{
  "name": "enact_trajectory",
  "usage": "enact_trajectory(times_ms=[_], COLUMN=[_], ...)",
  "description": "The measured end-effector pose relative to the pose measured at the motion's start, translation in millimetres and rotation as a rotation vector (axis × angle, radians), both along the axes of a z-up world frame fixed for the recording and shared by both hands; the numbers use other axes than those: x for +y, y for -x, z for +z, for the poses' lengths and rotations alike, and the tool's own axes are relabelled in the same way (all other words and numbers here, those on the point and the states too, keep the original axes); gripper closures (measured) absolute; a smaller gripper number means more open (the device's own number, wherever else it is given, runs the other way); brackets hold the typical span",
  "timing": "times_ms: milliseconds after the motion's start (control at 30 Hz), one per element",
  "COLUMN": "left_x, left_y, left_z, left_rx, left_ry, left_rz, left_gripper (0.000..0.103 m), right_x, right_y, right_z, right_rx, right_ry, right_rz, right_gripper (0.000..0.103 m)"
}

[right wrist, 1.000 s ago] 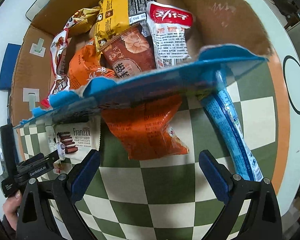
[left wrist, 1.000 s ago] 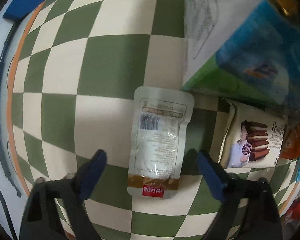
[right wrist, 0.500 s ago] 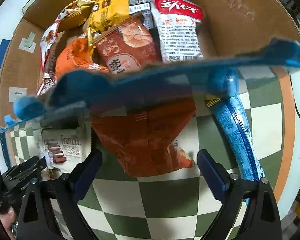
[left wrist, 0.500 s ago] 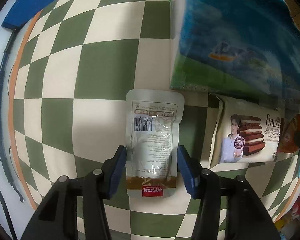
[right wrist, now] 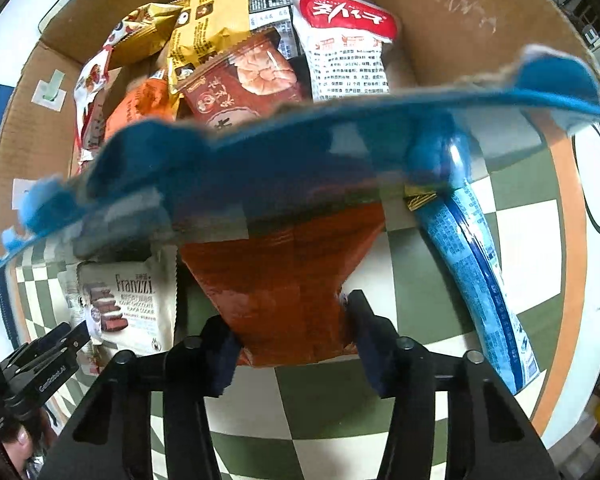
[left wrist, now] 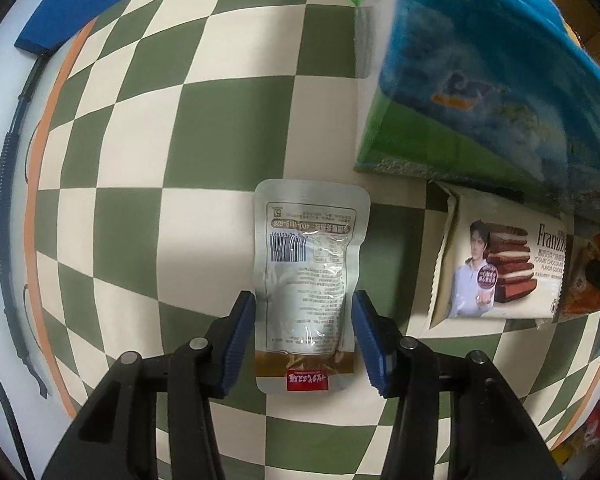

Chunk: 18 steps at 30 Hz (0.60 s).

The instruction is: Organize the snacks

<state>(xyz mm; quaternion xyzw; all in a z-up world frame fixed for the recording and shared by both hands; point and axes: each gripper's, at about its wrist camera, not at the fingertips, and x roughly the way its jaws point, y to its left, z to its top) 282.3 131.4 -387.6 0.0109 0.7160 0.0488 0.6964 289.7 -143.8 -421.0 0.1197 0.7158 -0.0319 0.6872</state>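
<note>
Left gripper point(left wrist: 304, 336) pointing straight down, jaws just closed in onto the lower half of the silver foil pouch point(left wrist: 310, 276), pads against both long edges; pouch lying label-down and flat on the green-and-cream checkered mat point(left wrist: 204, 128), gripped low, probably for a clean lift toward the box. Right gripper point(right wrist: 292, 340) likewise pointing down, jaws just drawn in around the bottom end of the orange-red snack bag point(right wrist: 288, 284), pads touching its sides. Just beside the pouch, a Franzzi cookie pack point(left wrist: 504, 276), well clear of the pads. Behind, the cardboard box point(right wrist: 460, 24) already crowded with packets. Across the way in, a torn blue box flap point(right wrist: 300, 148) overhanging the orange-red bag's top, and a long blue cracker sleeve point(right wrist: 476, 276) lying alongside.
</note>
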Motion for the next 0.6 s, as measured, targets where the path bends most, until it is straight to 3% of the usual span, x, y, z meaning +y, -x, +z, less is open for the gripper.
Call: enact_trajectory(times_ms=[233,600], left_x=[-9.8,-48.3], left_y=[30.4,109.5], left_z=[7.0,0.3], left_rx=[-0.005,0.041], left_ry=[0.005,0.054], left_rz=[-0.018,-0.065], left_gripper=[0.057,0.057], right_x=[-0.4,4.1], right_y=[18.8,95.1], right_z=[11.1,11.5], right_rx=[0.019,0.121], right_ry=[-0.033,-0.078], right_rz=[0.028,0.052], right_gripper=[0.053,0.053])
